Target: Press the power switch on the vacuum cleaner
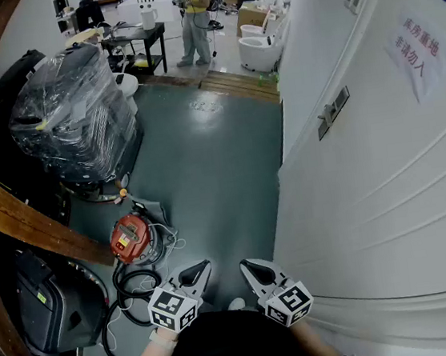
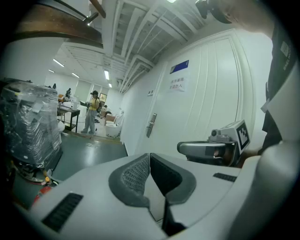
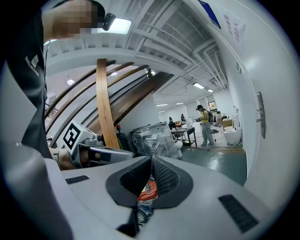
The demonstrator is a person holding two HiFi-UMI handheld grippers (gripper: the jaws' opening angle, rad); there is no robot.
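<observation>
The vacuum cleaner [image 1: 133, 236] is a small red-orange canister on the grey-green floor, left of and ahead of my grippers, with a black hose [image 1: 133, 284] coiled beside it. My left gripper [image 1: 200, 268] and right gripper [image 1: 248, 267] are held side by side near my body, above the floor and apart from the vacuum. Both are shut with nothing in them. In the left gripper view the gripper [image 2: 149, 157] shows its pads meeting at the tips. In the right gripper view the gripper [image 3: 151, 161] is shut too, and the vacuum cleaner [image 3: 148, 190] shows below the pads.
A plastic-wrapped machine [image 1: 74, 111] stands at the left. A wooden beam [image 1: 26, 217] slants across the left side. A white door [image 1: 382, 162] with a handle [image 1: 332, 111] fills the right. A dark machine [image 1: 45, 308] sits at the lower left. A person [image 1: 196, 15] stands far off.
</observation>
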